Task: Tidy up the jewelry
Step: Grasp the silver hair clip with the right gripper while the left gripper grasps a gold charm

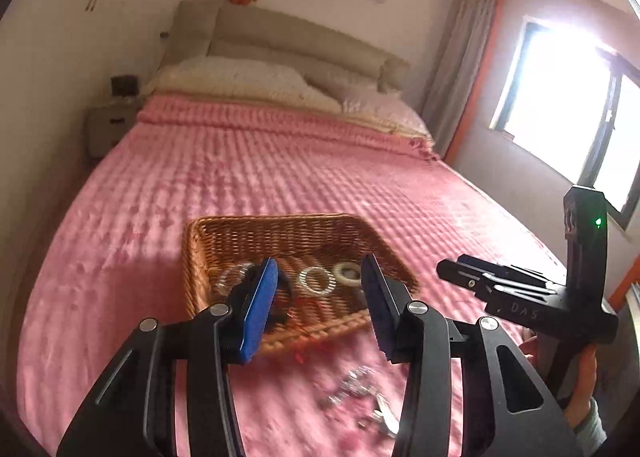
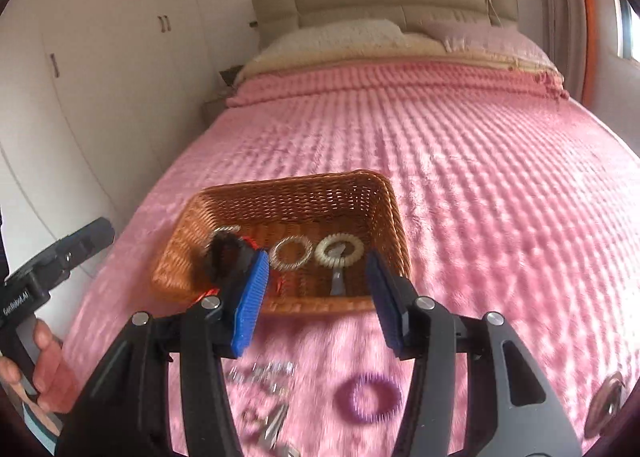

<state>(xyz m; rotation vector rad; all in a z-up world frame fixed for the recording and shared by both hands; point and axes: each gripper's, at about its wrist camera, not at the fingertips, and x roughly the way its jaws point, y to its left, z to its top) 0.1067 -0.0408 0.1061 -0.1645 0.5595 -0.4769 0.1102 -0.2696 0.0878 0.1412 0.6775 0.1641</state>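
Currently wicker basket [image 2: 384, 193] on pink bedspread [image 2: 480, 177], clear ring [image 2: 291, 253] and cream coil ring [image 2: 339, 250] inside it, purple coil ring [image 2: 370, 397] and blurred silver pieces [image 2: 264, 377] just before the basket, left gripper [image 1: 320, 305] and right gripper [image 2: 316, 297] both spread, holding nothing

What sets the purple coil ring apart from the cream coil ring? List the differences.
Place: the purple coil ring lies loose on the pink bedspread, outside the wicker basket; the cream coil ring lies inside it.
Colour: purple against pale cream.
Neighbours: the cream coil ring sits beside a clear coil ring; the purple coil ring lies alone, near blurred silver pieces.
Both are spiral rings lying flat.
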